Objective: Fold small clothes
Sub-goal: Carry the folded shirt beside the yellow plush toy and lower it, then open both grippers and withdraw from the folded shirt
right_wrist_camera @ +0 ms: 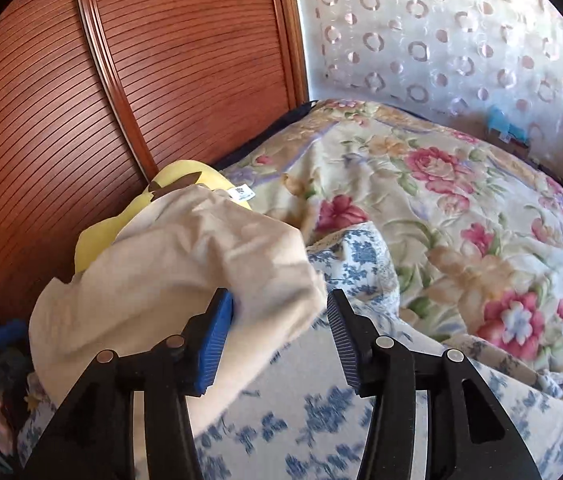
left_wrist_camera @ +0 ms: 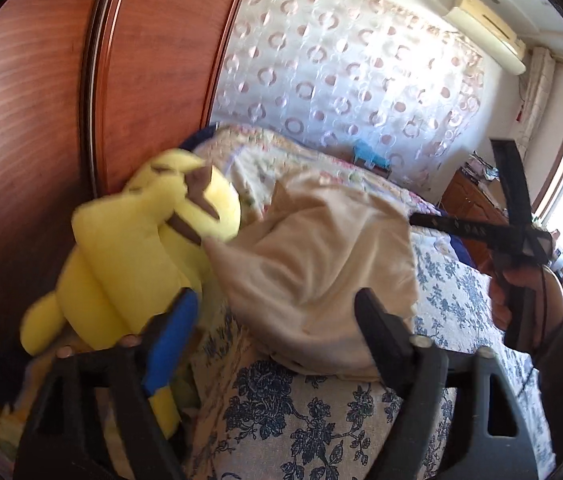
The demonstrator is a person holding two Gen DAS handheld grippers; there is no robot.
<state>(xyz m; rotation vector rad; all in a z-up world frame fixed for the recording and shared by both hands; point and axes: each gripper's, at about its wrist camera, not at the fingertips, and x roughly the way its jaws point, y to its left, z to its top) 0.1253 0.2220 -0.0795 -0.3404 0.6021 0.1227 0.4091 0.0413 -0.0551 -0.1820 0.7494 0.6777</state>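
Right wrist view has the right gripper (right_wrist_camera: pixel 279 320) spread wide at the rumpled beige cotton garment (right_wrist_camera: pixel 185 276), heaped against the yellow plush toy (right_wrist_camera: pixel 177 184), lining up an edge pinch, I'd judge, while the left gripper (left_wrist_camera: pixel 273 312), also spread, waits beside that toy.

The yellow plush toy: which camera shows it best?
The left wrist view: the plush shows nearly whole, leaning against the wooden door beside the beige cloth. In the right wrist view the cloth covers most of it, leaving only a yellow edge.
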